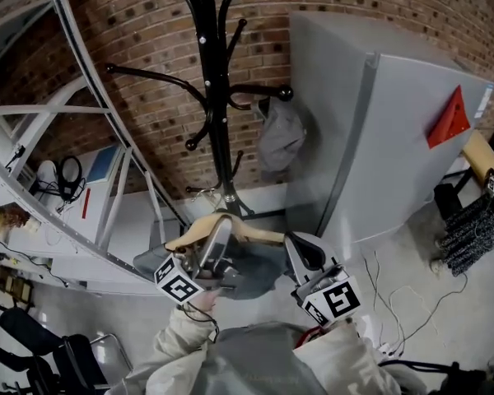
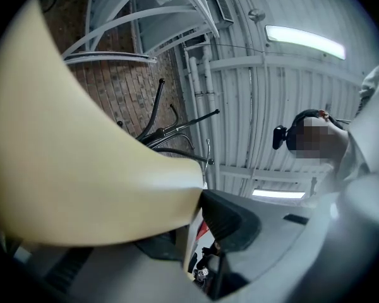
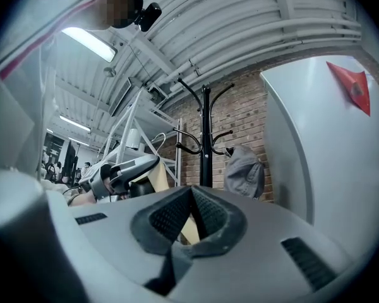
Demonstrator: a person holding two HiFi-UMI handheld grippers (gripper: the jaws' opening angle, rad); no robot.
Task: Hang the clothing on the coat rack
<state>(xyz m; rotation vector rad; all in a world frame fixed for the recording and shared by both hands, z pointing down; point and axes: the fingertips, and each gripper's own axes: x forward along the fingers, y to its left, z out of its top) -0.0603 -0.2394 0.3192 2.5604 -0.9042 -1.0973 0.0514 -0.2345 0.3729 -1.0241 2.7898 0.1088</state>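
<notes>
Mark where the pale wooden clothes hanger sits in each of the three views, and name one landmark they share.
Head view: pale wooden clothes hanger low centre, below the rack's foot.
Left gripper view: fills the left half, very close.
Right gripper view: pale sliver low centre, between the jaws.
Shared landmark: black coat rack.

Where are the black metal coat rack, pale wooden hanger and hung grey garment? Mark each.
black metal coat rack (image 1: 216,97): head view, central pole.
pale wooden hanger (image 1: 259,234): head view, its right arm.
hung grey garment (image 1: 280,138): head view, middle of fabric.
</notes>
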